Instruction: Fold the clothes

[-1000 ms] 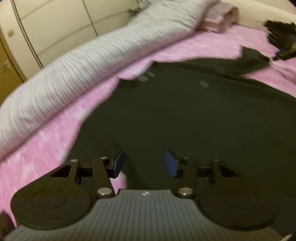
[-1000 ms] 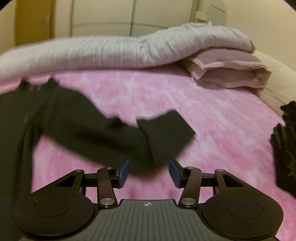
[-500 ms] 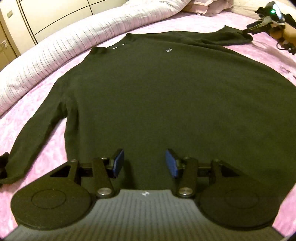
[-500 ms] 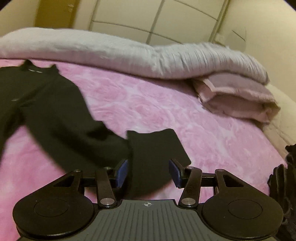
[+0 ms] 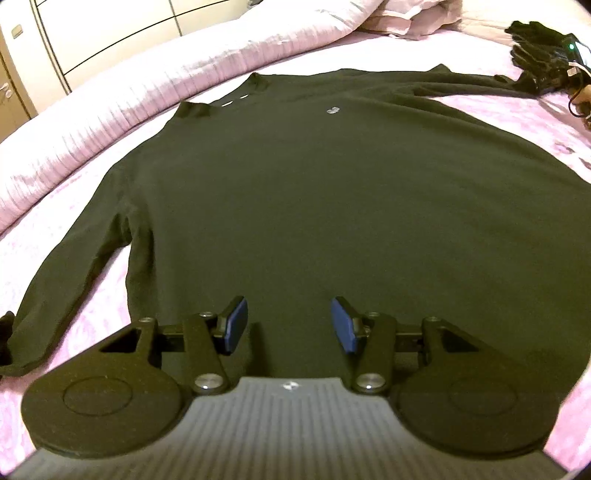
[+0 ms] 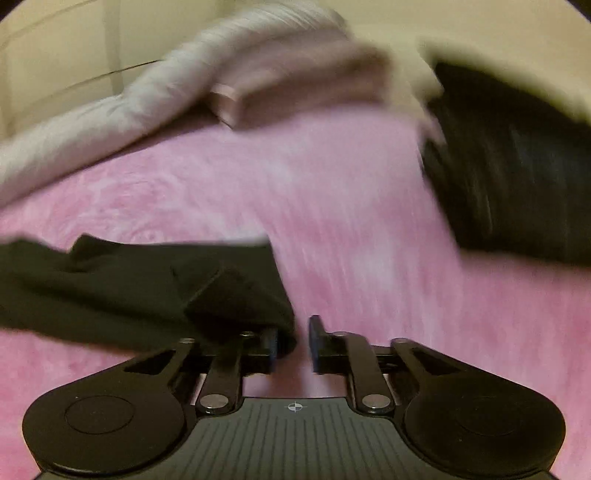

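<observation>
- Dark green long-sleeved knit top point(image 5: 332, 206) is seen laid flat, front up, on a pink plush bedspread point(image 5: 66, 295); its lower hem is hidden behind the left gripper point(image 5: 288, 325) and its right edge is cut off by the frame
- One small pale logo point(image 5: 333, 110) is visible on the chest, and pale marks inside the collar point(image 5: 236, 101) are too small to be read
- Two sleeves can be counted: the left sleeve point(image 5: 62, 295) is stretched out to the frame edge, where its cuff is partly cut off, and the right sleeve point(image 6: 140, 288) is seen bunched and creased in the right wrist view
- The left gripper is held over the lower part of the top with its two blue-padded fingers point(image 5: 236, 325) spread wide and nothing between them
- The right gripper point(image 6: 293, 343) is blurred by motion; its fingers are drawn close with a narrow gap left, and the sleeve cuff is draped against the left finger; whether the cloth is truly pinched cannot be told
- One long ribbed grey-white duvet roll point(image 5: 140, 96) is laid along the far side of the bed, soft and rounded
- One stack of folded dusty-pink pillows point(image 6: 295, 85) is smeared by blur, so its layers cannot be counted
- One heap of black fabric point(image 6: 517, 166) lies at the right, its shape lost to blur and the frame edge
- Cream wardrobe doors point(image 5: 110, 29) with dark seams are partly cut off at the top
</observation>
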### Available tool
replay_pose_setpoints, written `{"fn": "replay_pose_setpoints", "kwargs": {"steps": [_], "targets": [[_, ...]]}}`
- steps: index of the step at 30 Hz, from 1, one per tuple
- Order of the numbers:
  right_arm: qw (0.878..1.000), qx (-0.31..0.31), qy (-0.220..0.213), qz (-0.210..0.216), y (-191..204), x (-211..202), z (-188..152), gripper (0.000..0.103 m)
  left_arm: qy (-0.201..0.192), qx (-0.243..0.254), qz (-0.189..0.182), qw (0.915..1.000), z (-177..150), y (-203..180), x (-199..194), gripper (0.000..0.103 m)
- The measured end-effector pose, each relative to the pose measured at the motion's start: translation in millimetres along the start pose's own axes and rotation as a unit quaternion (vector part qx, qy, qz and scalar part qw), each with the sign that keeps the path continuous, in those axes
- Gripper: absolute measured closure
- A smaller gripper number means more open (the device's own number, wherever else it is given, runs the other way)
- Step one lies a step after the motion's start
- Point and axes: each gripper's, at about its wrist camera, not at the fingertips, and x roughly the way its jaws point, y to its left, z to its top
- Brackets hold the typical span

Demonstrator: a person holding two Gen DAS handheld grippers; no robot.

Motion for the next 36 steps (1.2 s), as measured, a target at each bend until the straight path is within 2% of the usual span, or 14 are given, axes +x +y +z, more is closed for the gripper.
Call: {"fn": "replay_pose_setpoints", "kwargs": {"steps": [3, 6, 9, 13, 15, 17, 19, 21, 22, 25, 27, 29, 33, 36], "targets": [[0.995, 0.095, -0.013, 0.008, -27, -15, -3, 0.078, -0.001, 0.001, 0.004, 1.0000, -2, 5, -9, 0.057], [0.978, 0.205, -0.035, 0.000, -62, -26, -5, 0.076, 0.000, -0.010, 0.010, 0.9999, -3, 14, -16, 0.057], [0.974, 0.219, -0.053, -0.027, -75, -36, -2, 0.075, 0.003, -0.015, 0.016, 0.9997, -4, 17, -18, 0.057], [0.994, 0.082, -0.072, -0.011, -46, -48, 0, 0.073, 0.015, -0.010, 0.021, 0.9996, -4, 15, -11, 0.057], [0.996, -0.028, -0.087, 0.007, -15, -49, 1, 0.059, 0.019, -0.006, 0.021, 0.9996, -2, 13, -4, 0.057], [0.985, -0.138, -0.095, 0.049, 19, -44, 1, 0.050, 0.021, -0.001, 0.018, 0.9996, 2, 9, 1, 0.057], [0.962, -0.250, -0.086, 0.071, 50, -35, -2, 0.047, 0.022, 0.009, 0.013, 0.9996, 6, 4, 6, 0.057], [0.939, -0.332, -0.081, 0.049, 70, -22, -5, 0.047, 0.024, 0.018, 0.009, 0.9995, 10, -1, 12, 0.057], [0.927, -0.365, -0.078, 0.039, 78, -15, -5, 0.047, 0.025, 0.019, 0.008, 0.9995, 11, -2, 14, 0.057], [0.921, -0.384, -0.061, 0.024, 68, 2, 2, 0.047, 0.025, 0.020, 0.008, 0.9995, 15, -4, 18, 0.057], [0.927, -0.371, -0.056, 0.021, 54, 6, 10, 0.056, 0.026, 0.020, 0.007, 0.9994, 18, -6, 20, 0.057], [0.940, -0.336, -0.060, 0.020, 35, 6, 20, 0.098, 0.026, 0.020, 0.007, 0.9994, 20, -8, 23, 0.057], [0.984, -0.148, -0.098, -0.009, -19, 2, 47, 0.098, 0.027, 0.021, 0.006, 0.9994, 26, -11, 29, 0.057], [0.988, -0.103, -0.100, -0.056, -32, 10, 50, 0.097, 0.027, 0.025, 0.004, 0.9993, 26, -15, 29, 0.057]]}}
